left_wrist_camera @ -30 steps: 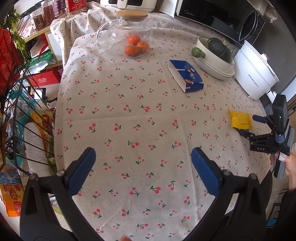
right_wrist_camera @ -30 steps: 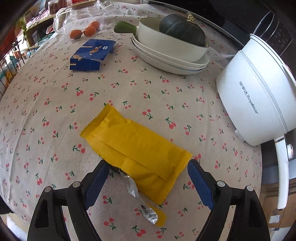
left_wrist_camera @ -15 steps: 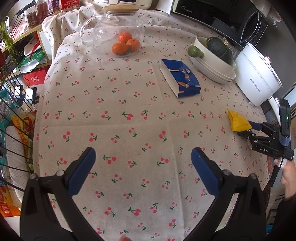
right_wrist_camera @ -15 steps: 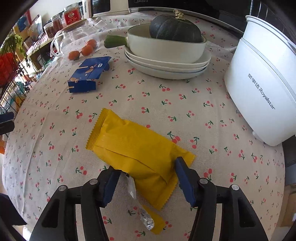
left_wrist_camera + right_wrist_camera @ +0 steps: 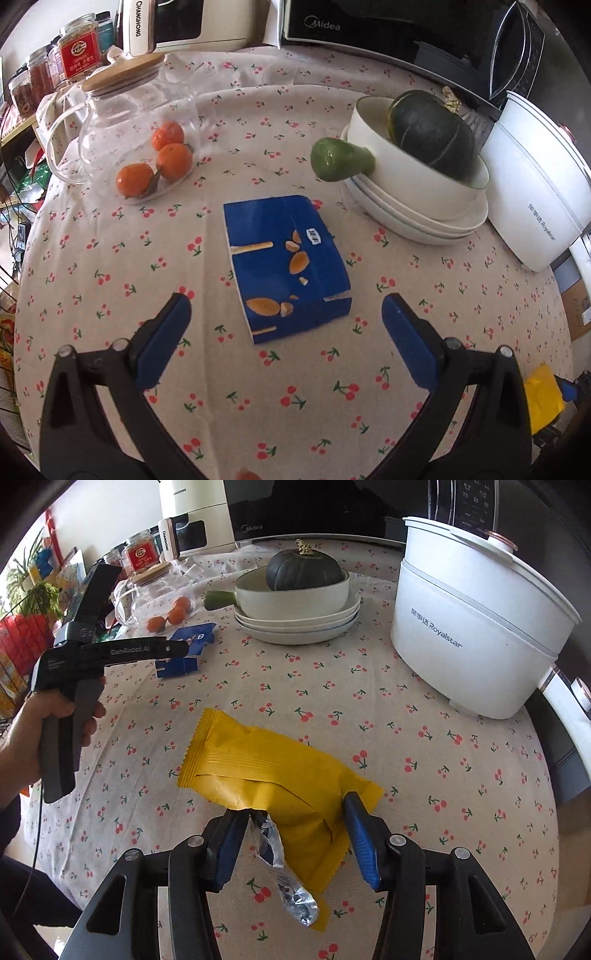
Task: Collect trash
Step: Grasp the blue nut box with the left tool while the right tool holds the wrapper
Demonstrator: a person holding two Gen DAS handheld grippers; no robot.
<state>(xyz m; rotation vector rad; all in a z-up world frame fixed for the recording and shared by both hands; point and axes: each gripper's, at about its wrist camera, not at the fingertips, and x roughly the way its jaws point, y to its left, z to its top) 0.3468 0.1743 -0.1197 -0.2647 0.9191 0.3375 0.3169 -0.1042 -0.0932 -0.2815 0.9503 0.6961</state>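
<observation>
1. While the left gripper (image 5: 286, 325) hangs over the cloth with its fingers wide apart and nothing between them, the blue box (image 5: 286, 264) lies flat just ahead of it, centred between the fingertips.
2. The box's long axis runs away from this gripper, slightly skewed, so the fingers face its long sides; by my reading, a short reach forward would put them around it.
3. Further right, the yellow wrapper (image 5: 275, 771) lies on the tablecloth (image 5: 424, 716) with its near end between the right gripper (image 5: 295, 830) fingers.
4. Those fingers are partly closed, touching or nearly touching the wrapper's edges; whether they grip firmly I cannot tell.
5. The wrapper's long axis runs from the fingers forward and to the left, and a torn foil strip (image 5: 286, 875) trails back under the gripper.
6. The right hand is clearly the nearer one for the wrapper, the left for the box.
</observation>
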